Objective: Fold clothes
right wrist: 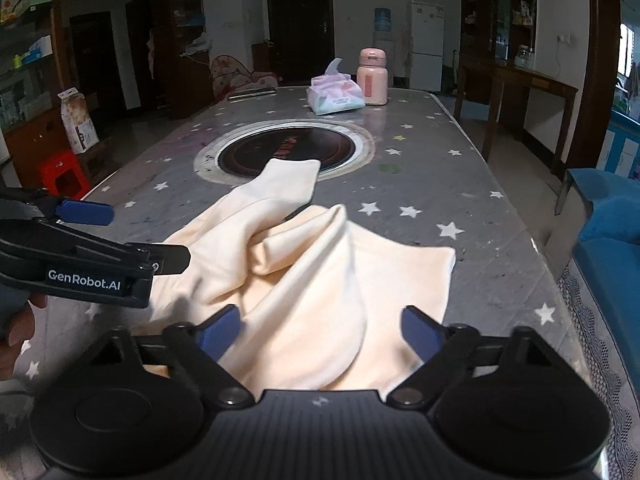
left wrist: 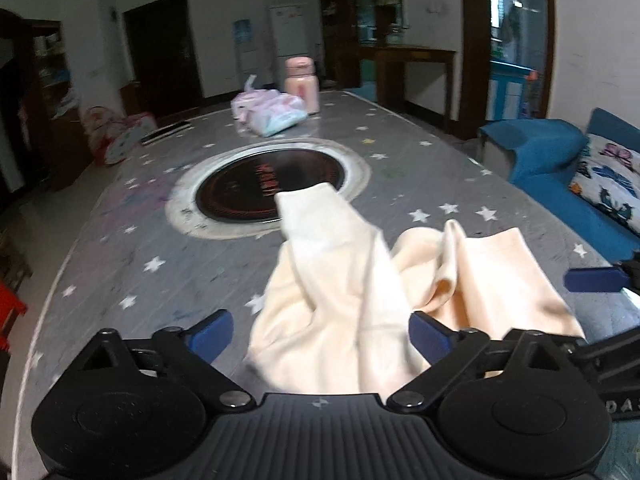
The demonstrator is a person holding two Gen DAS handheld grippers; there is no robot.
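A cream garment (left wrist: 352, 288) lies crumpled on the grey star-patterned table (left wrist: 120, 240), one sleeve reaching onto the round black cooktop (left wrist: 272, 188). My left gripper (left wrist: 320, 336) is open, its blue pads either side of the garment's near edge, above the cloth. My right gripper (right wrist: 320, 332) is open too, over the garment's (right wrist: 304, 272) near part, with nothing held. The left gripper shows from the side in the right wrist view (right wrist: 84, 212), at the garment's left edge. The right gripper's blue finger (left wrist: 596, 278) shows at the right of the left wrist view.
A tissue pack (right wrist: 336, 98) and a pink bottle (right wrist: 372, 78) stand at the table's far end. A dark flat object (right wrist: 252, 93) lies at the far left. A blue sofa (right wrist: 612, 256) runs along the right side. A red stool (right wrist: 60, 172) stands left.
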